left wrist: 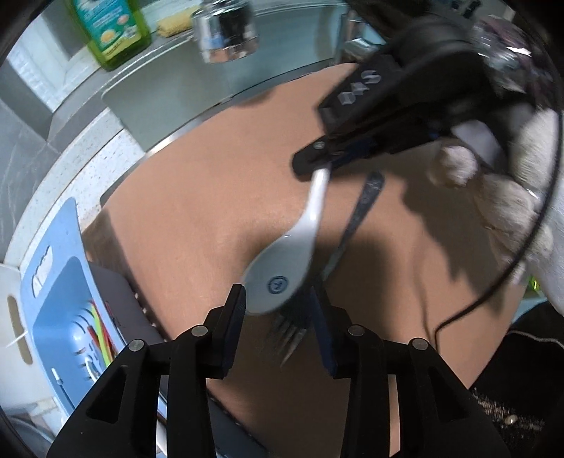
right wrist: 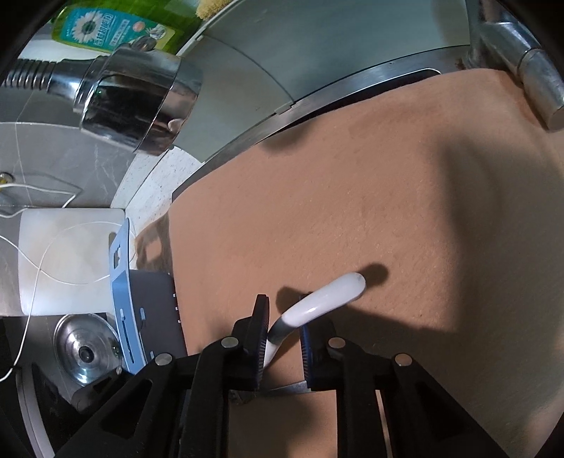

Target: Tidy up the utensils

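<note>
A white ceramic spoon [left wrist: 278, 278] hangs tilted over a brown mat [left wrist: 211, 197]. My right gripper [left wrist: 317, 165] is shut on the end of its handle. In the right wrist view the handle [right wrist: 335, 292] passes between the fingers of the right gripper [right wrist: 283, 331] and sticks out beyond them. The spoon's bowl lies between the fingertips of my left gripper [left wrist: 278, 310], which stand open close beside it. A metal fork [left wrist: 356, 215] lies flat on the mat under the spoon, its tines towards the left gripper.
A blue slotted utensil caddy [left wrist: 60, 299] with coloured sticks in it stands at the mat's left edge. A chrome faucet head [left wrist: 225, 31] hangs over the steel sink, with a green soap bottle [left wrist: 109, 28] behind. A gloved hand [left wrist: 511, 211] holds the right gripper.
</note>
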